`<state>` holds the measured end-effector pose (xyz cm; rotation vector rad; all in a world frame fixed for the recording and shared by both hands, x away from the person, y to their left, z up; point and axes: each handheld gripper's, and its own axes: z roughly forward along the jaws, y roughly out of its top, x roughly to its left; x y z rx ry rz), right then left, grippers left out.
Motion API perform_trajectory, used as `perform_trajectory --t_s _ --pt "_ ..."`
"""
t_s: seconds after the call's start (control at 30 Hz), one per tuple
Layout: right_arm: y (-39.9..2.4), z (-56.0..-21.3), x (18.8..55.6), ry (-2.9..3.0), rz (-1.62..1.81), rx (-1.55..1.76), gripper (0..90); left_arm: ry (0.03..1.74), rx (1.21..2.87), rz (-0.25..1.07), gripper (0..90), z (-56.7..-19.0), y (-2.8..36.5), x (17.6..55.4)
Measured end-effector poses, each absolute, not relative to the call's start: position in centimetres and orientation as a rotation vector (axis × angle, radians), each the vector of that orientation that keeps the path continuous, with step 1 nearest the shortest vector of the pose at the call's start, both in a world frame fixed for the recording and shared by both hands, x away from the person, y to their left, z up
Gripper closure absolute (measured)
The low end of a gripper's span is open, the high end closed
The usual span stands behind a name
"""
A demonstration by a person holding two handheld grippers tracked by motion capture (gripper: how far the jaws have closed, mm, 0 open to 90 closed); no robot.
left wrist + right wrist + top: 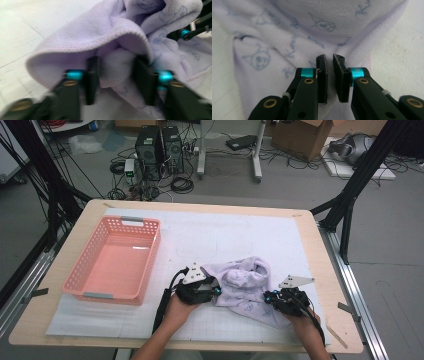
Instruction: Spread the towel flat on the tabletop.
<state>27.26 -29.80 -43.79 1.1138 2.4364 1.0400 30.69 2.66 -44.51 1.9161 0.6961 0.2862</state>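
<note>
The lavender towel (245, 287) lies crumpled on the white mat (210, 240) that covers the table (310, 227). All positions below are given relative to this towel.

Towel: It is bunched into a raised heap with folds, printed with small blue line drawings. Its near edge trails toward the person's side of the table. In the left gripper view the towel (100, 32) shows a stitched hem curling over in a fold. In the right gripper view the towel (312, 27) spreads flat across the mat with the printed side up.

Left gripper (212, 292): It sits at the towel's left edge, touching the cloth. In the left gripper view the left gripper (116, 80) has its jaws apart, with a hanging fold of the towel between them. The picture is blurred, and the pads do not appear to press on the cloth. The jaws are partly closed but not yet clamped.

Right gripper (270, 299): It sits at the towel's right near edge, over the cloth. In the right gripper view the right gripper (329, 75) has its jaws drawn almost together, with only a narrow slit between the pads. Whether a thin pinch of the towel sits in that slit cannot be told.

Basket (112, 262): A pink perforated basket stands well to the left of the towel, apart from it.
</note>
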Motion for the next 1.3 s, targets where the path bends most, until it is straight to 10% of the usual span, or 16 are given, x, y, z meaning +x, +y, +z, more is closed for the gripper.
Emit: perform_trajectory --t_s 0.53,0.63,0.97,1.23,1.3 --pt "-32.5 -43.0 20.2 2.552 1.04 0.996 84.1 0.773 1.777 0.25 80.5 -43.5 4.7 31.4" --pt "-32.3 -42.6 20.1 2.529 1.074 0.966 73.4 0.753 1.8 0.272 81.3 -42.9 4.9 31.2" --pt "-29.1 -38.6 24.3 2.311 1.162 0.831 51.6 0.746 1.771 0.286 82.8 -42.1 6.6 31.0" --pt "-23.1 -37.9 30.4 2.344 1.0 0.676 51.9 0.797 1.732 0.359 84.5 -39.7 6.8 32.9" --pt "-22.7 -38.1 31.8 2.373 0.952 0.658 69.0 0.807 1.745 0.382 84.5 -39.2 6.5 33.9"
